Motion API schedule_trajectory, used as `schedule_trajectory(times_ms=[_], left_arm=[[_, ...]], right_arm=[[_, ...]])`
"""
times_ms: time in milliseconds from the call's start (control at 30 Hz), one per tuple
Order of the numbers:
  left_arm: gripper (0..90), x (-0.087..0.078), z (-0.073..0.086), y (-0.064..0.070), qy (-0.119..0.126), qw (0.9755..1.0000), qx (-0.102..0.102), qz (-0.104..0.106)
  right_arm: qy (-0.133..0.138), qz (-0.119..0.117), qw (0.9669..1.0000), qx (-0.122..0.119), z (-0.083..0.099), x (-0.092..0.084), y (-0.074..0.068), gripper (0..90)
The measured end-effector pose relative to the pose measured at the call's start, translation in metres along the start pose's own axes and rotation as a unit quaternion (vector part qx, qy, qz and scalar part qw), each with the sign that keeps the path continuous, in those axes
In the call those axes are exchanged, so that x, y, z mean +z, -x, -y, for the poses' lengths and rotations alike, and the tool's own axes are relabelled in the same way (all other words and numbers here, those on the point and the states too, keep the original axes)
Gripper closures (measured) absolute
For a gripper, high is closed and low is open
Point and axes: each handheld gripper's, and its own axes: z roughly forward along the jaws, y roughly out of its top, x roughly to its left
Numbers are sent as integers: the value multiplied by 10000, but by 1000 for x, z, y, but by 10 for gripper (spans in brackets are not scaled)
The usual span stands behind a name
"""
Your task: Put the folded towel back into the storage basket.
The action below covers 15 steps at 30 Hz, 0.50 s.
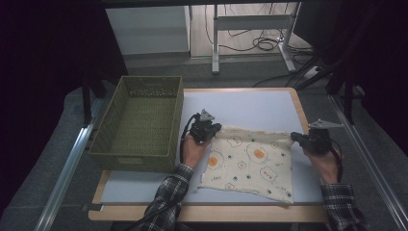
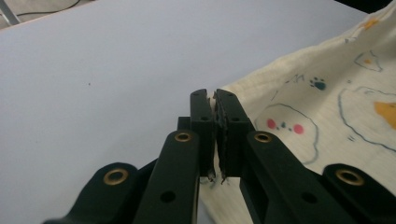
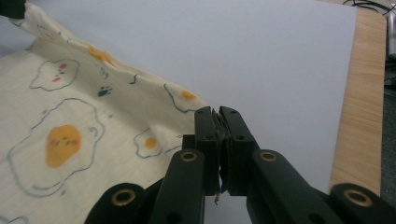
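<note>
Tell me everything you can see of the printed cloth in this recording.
The cream-yellow cloth printed with fried eggs, blushing clouds and small paw prints looks like thin woven fabric. It lies spread over the pale sheet on the table, its near edge flat and a little rumpled. Its two far corners are pinched: the left gripper is shut on one, the right gripper on the other, so the far edge looks stretched between them. A green woven basket stands apart to its left.

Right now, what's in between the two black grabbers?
The yellow egg-print cloth stretches between them. In the high view, the left gripper pinches one far corner and the right gripper pinches the other, with its top edge spanning the gap.
</note>
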Motion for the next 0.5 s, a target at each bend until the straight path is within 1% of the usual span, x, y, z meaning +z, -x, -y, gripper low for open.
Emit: schedule_trajectory(times_ms=[167, 300, 400, 500], left_arm=[[865, -11, 6, 8, 64, 9999, 42, 90], [860, -18, 15, 16, 51, 9998, 101, 168], [861, -23, 24, 22, 33, 9996, 99, 244], [861, -28, 30, 26, 53, 9995, 75, 293]], right_arm=[[7, -119, 9999, -69, 6, -10, -8, 867], [22, -180, 9998, -120, 15, -18, -15, 867], [-1, -224, 9996, -168, 23, -23, -20, 867], [-45, -268, 9995, -161, 31, -27, -25, 867]])
